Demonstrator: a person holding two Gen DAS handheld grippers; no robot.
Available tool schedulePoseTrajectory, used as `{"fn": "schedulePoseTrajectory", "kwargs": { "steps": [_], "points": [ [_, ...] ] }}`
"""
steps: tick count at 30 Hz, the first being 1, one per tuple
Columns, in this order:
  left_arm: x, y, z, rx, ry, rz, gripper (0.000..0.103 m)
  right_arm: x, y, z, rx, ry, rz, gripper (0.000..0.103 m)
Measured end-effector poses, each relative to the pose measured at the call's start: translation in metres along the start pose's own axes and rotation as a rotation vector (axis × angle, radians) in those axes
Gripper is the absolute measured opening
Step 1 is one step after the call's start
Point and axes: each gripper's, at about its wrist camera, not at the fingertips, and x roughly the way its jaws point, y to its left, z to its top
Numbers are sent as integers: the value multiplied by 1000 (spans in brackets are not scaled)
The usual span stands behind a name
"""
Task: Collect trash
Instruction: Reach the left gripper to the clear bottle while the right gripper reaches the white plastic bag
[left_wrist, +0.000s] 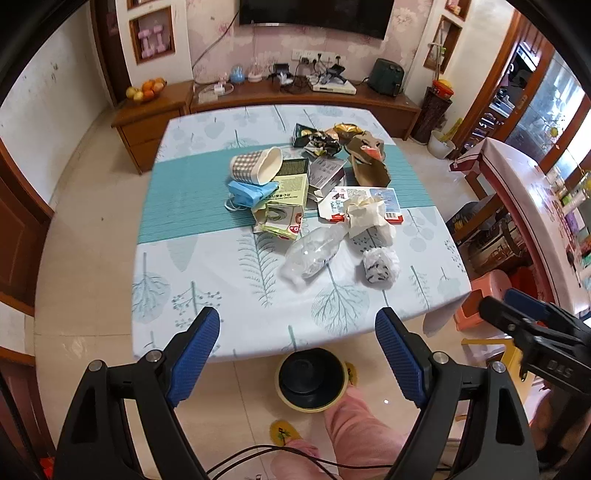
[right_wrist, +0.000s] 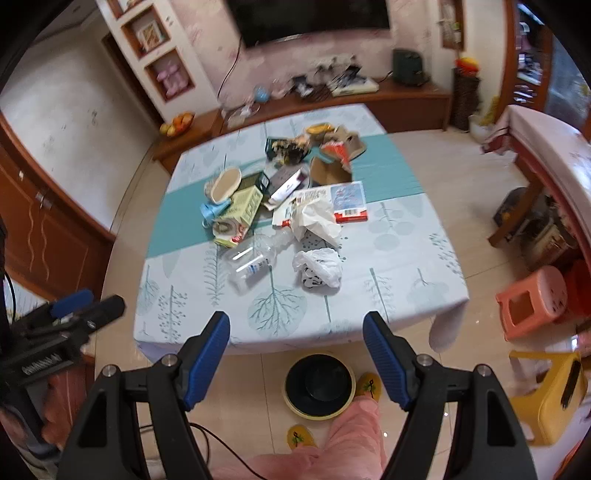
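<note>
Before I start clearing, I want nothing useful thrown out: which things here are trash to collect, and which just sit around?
Trash job: crushed clear bottle, crumpled tissue, checked paper cup, blue face mask, green carton, brown cardboard box, black bin.

Just around: fruit bowl, orange stool, television.

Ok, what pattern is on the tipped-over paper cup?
A brown-and-white check on the paper cup, clearest in the left wrist view.

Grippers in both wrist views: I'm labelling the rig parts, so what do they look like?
Both alike: the left gripper and right gripper have glossy black plastic arms with silver pivot bolts, each ending in two blue ribbed pads. A thin dark cable trails below. The person's trouser leg is pink.
</note>
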Motion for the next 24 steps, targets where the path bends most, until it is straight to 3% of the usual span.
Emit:
{"fn": "schedulePoseTrajectory", "kwargs": {
  "steps": [8, 18, 20, 22, 24],
  "points": [
    [99, -6, 47, 0, 127, -23, 85, 104, -40, 40, -4, 186, 97, 75],
    [202, -23, 77, 93, 267, 41, 85, 194, -42, 52, -107, 296, 144, 75],
    [217, -25, 78, 108, 291, 61, 85, 203, -41, 52, -123, 299, 150, 71],
    [228, -26, 77, 110, 312, 64, 85, 212, -39, 52, -146, 314, 149, 58],
    [235, -28, 76, 111, 326, 61, 85, 218, -40, 55, -149, 326, 160, 55]
  ]
}}
